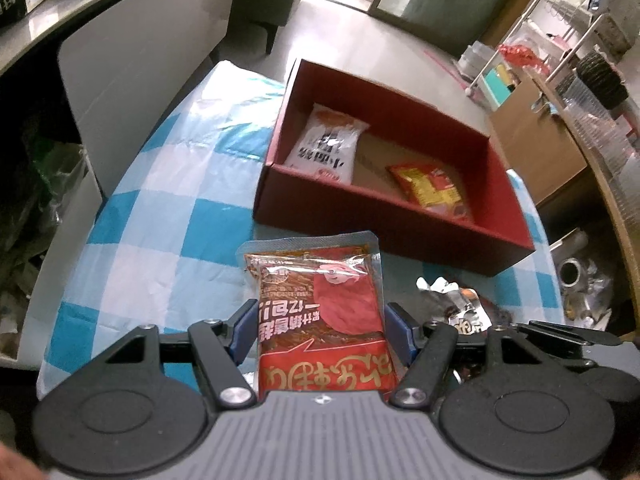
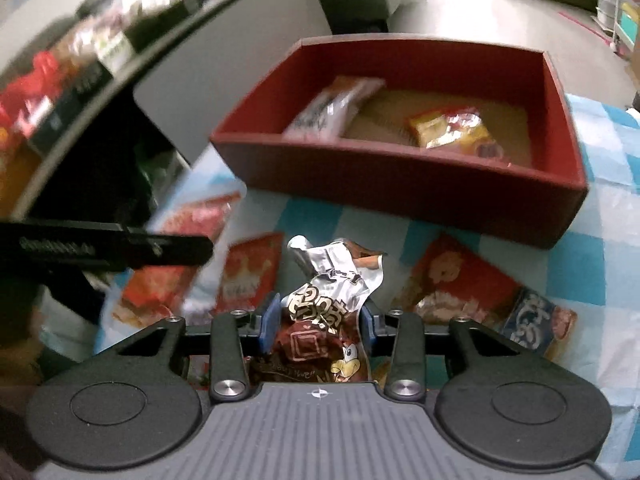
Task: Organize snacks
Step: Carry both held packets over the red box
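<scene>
My left gripper point(image 1: 322, 322) is shut on a red snack packet point(image 1: 320, 300), whose sides sit against the blue pads; it hangs over the checked cloth just in front of the red box point(image 1: 360, 208). In the box lie a white packet point(image 1: 328, 144) on the left and a red-yellow packet point(image 1: 430, 188) on the right. My right gripper point(image 2: 318, 320) grips a crumpled brown and silver packet point(image 2: 324, 316), short of the red box point(image 2: 400, 184). The same white packet point(image 2: 332, 108) and yellow packet point(image 2: 456, 130) show inside it.
Several loose packets lie on the blue-white cloth point(image 2: 600, 240): red ones point(image 2: 248, 272) point(image 2: 460, 280) and a blue one point(image 2: 536, 320). A shelf of snacks point(image 2: 80, 72) curves along the left. Beyond the table's right edge stand a cardboard box point(image 1: 536, 148) and a wire rack point(image 1: 560, 40).
</scene>
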Demonstrator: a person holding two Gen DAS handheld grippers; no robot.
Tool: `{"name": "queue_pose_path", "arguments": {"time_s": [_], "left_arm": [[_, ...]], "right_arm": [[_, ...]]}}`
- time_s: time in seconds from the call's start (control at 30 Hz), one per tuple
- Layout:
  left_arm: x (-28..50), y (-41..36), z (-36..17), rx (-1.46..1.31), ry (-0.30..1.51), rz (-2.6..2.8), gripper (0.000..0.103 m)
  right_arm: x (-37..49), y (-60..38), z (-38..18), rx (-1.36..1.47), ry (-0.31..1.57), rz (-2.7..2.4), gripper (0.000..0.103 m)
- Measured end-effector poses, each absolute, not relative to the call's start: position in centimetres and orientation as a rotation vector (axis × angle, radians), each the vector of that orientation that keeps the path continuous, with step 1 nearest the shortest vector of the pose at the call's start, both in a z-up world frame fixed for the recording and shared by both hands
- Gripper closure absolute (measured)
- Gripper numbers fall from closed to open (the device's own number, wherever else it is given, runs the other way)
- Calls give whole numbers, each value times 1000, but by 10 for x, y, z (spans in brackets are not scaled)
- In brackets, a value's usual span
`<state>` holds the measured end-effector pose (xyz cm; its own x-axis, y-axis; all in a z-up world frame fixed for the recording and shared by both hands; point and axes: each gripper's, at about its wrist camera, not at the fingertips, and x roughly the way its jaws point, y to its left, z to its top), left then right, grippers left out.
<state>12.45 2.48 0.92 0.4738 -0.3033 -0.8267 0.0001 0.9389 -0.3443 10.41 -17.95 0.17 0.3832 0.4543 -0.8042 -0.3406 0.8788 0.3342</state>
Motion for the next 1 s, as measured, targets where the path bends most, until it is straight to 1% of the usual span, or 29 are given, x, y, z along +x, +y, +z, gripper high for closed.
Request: {"name": "queue_pose_path", "arguments": {"time_s": [0.5,1.0], "left_arm": [[160,-8,35,-252,967,-215,43],[204,-31,35,-147,916,-184,43]], "right_arm": [[133,-205,37,232,927,472,55],[178,-231,37,276,880,385,55]]}}
